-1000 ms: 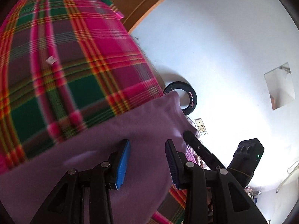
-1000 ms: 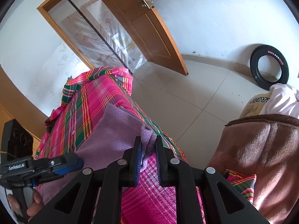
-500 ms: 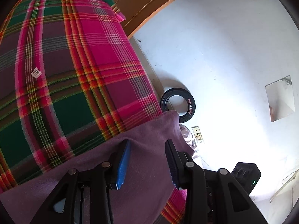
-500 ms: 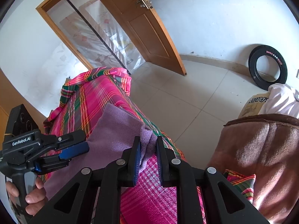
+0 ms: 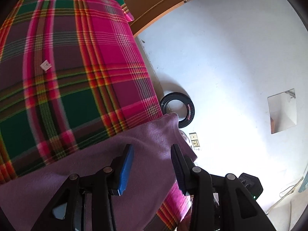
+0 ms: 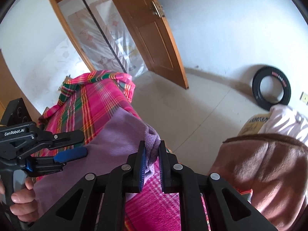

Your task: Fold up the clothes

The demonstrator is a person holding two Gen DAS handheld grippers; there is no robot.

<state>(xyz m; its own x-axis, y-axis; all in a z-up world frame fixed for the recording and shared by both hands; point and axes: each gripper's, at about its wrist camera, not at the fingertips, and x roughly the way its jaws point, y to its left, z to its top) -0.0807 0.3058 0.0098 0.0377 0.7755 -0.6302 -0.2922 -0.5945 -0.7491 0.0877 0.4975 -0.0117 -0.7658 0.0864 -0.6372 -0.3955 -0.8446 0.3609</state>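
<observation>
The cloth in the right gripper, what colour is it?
Plain purple cloth, pinched in the right gripper; clearest in the right wrist view.

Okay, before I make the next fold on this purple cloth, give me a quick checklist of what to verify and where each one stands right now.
1. Right gripper pinching a corner of the purple cloth: ok, bunched between its fingers.
2. Left gripper holding the cloth: not ok, open, fingers apart above the fabric.
3. Cloth lying on the plaid blanket: ok.
4. Cloth flat: not ok, bunched at the pinched corner.
5. Brown blanket apart from the cloth: ok.
6. Cloth's near edge: cannot tell, hidden by the grippers.
</observation>
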